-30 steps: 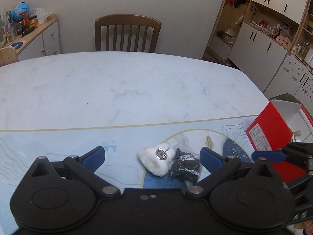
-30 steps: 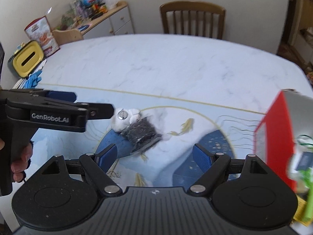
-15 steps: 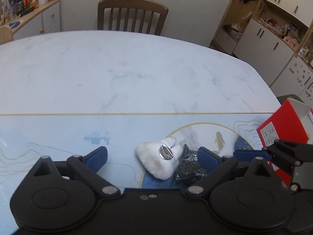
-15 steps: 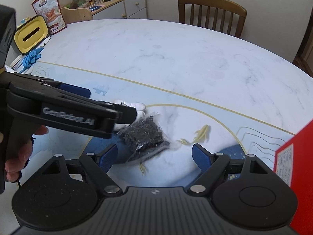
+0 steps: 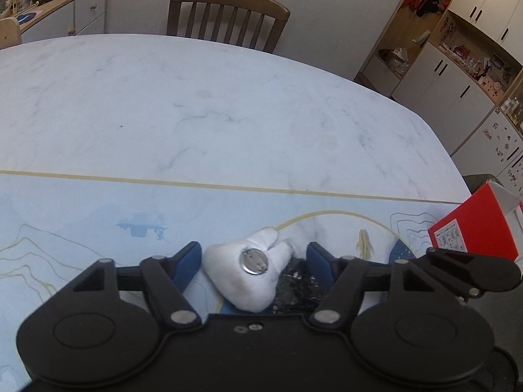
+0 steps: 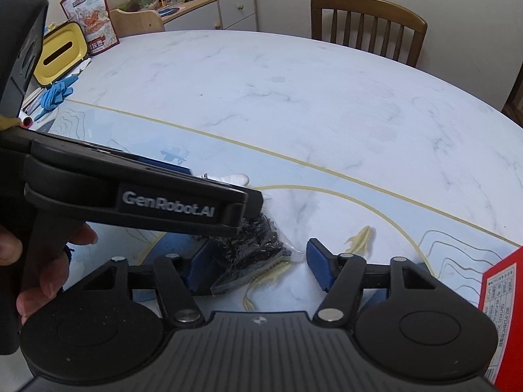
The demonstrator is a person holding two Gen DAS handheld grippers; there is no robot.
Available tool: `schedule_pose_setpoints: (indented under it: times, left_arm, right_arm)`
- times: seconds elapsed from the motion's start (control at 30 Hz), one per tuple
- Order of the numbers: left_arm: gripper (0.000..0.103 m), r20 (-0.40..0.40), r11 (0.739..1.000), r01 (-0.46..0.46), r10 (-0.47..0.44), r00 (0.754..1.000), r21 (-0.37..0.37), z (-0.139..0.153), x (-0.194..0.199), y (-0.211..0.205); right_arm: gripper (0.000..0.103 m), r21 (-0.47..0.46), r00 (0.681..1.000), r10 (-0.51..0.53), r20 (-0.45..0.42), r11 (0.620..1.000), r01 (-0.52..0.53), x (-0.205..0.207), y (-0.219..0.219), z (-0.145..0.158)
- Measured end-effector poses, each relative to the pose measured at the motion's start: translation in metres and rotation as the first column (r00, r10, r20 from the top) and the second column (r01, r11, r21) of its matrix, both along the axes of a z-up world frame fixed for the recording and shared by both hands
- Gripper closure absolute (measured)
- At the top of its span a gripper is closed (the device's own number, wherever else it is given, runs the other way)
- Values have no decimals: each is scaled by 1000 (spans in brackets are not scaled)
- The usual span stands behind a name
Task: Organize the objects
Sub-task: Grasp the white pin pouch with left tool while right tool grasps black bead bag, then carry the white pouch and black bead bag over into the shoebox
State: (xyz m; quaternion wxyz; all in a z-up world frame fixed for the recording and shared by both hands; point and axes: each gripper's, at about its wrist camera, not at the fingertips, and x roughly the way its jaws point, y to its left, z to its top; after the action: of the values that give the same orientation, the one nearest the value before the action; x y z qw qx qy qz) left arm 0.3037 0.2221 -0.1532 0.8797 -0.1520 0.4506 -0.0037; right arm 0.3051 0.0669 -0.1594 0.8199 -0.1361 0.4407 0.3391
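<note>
— On the table mat [image 5: 81, 215], near edge: where's the white pouch [image 5: 243, 272]?

— Lying between the spread fingers of my left gripper [image 5: 253, 263]. Neither pad touches it, as far as I can see. A round metal badge [image 5: 253, 261] sits on its top face.

— How will it handle?

— Looks soft and light, like stuffed cloth. It should squash under the pads. I'd take it across the fat middle, below the badge, since the metal would likely slip.

— And the dark packet [image 6: 258, 251]?

— Touching the pouch on its right. Clear crinkly film with black bits inside. It sits by the left pad of my right gripper [image 6: 258, 268], which is also wide open. Film is slippery; I'd pinch the sealed edge.

— Any containers?

— A red box [image 5: 474, 232] at the table's right edge. I can't see its contents from either camera. A yellow bin [image 6: 62, 54] with a slot stands far left, contents hidden too.
</note>
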Motion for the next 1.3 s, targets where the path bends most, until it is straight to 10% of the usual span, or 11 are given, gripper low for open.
schedule_pose_setpoints:
  times: [0.63,1.3]
  left_arm:
    - [51,23,1000,1,-2,1000,17,4,-3,1]
    - [51,47,997,81,-80,996,-18,48,-36,-26]
  right_arm:
    - [74,3,1000,-19,3,1000,19,-14,2,5]
    - [75,86,979,-200,-32,976,203,-41,-57,39]
